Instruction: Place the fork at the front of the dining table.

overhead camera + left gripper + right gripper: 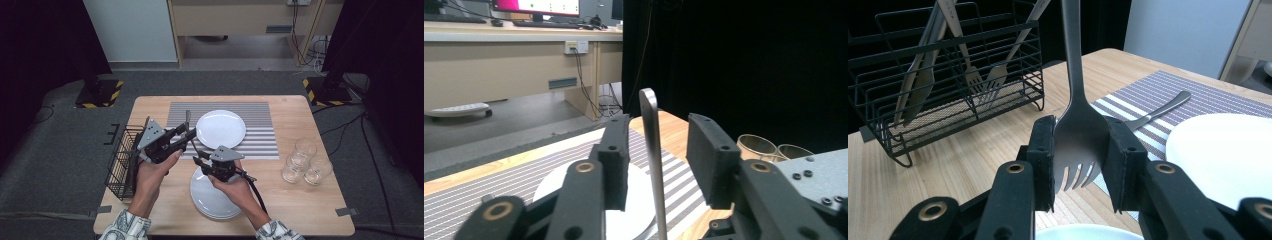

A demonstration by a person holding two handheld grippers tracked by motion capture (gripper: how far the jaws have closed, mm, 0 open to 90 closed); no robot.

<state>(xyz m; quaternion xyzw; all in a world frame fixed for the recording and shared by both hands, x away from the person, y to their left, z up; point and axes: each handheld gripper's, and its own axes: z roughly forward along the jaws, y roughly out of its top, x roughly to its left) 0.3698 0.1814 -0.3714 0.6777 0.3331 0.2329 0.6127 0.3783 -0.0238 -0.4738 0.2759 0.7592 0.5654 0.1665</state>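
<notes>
We see a handover of a fork (1079, 130) above the tabletop's middle, between its left edge and the striped mat (260, 142). The right tool (200, 161) pinches the fork's tined head, tines toward the person. The handle runs up and away, standing between the left tool's (658, 160) spread jaws (neither pad touching it). We judge the left hand now free to withdraw.

The plain silver metal fork (1079, 131) stands nearly upright, tines down, above the wooden counter (973, 165). Its head is pinched between the right tool's (1079, 162) 2 black pads; its slim handle (652, 150) rises free between the left tool's (658, 160) parted pads.
</notes>
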